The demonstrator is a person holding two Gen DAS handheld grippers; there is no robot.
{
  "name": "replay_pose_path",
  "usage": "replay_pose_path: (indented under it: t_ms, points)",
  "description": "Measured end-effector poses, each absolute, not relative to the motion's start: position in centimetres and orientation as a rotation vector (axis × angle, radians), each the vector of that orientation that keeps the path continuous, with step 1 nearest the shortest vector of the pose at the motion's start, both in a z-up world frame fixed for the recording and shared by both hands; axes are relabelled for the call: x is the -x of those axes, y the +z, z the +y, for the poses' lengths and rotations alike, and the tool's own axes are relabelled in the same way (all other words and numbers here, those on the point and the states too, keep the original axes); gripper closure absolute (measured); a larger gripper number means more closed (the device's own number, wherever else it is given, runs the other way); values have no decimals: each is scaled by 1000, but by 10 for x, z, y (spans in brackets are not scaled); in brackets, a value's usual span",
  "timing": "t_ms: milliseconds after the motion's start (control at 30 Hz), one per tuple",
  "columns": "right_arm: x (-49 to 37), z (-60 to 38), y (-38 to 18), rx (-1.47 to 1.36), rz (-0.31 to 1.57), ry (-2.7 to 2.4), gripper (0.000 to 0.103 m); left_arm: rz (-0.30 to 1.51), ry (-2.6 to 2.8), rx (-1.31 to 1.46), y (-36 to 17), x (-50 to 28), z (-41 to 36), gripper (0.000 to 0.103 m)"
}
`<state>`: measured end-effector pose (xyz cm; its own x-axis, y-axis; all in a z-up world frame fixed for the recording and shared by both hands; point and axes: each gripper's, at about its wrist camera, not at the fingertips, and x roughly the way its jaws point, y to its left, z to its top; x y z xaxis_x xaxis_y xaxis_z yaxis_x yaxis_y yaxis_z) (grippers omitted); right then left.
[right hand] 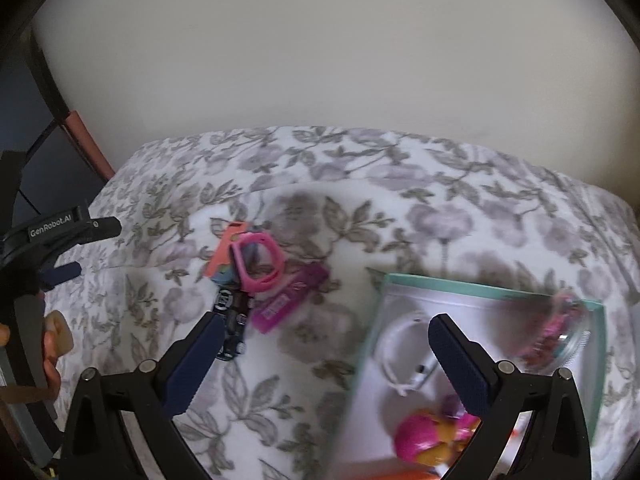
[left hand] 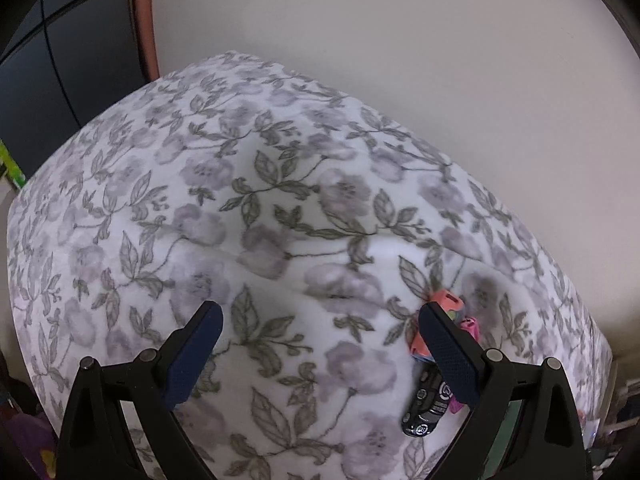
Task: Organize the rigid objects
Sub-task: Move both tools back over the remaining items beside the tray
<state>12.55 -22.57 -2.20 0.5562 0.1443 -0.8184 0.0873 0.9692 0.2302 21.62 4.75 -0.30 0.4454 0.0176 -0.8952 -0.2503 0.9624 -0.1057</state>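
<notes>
On the floral bedspread lies a small pile: an orange case, a pink watch band, a magenta flat stick and a black toy car. My right gripper hovers open above the bed between this pile and a teal-rimmed box. The box holds a white cable, a pink and yellow toy and a clear jar of pink bits. My left gripper is open and empty, with the black toy car and orange case beside its right finger.
A plain pale wall rises behind the bed. A dark cabinet and a salmon-coloured strip stand at the bed's far left corner. The other gripper's body and a hand show at the left of the right wrist view.
</notes>
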Motion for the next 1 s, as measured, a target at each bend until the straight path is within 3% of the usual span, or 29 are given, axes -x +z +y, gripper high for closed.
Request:
replay_pose_path:
  t_ms: [1000]
  points:
    - [-134, -207, -54, -223, 1012, 23, 1, 1258, -105, 59, -47, -213, -35, 5]
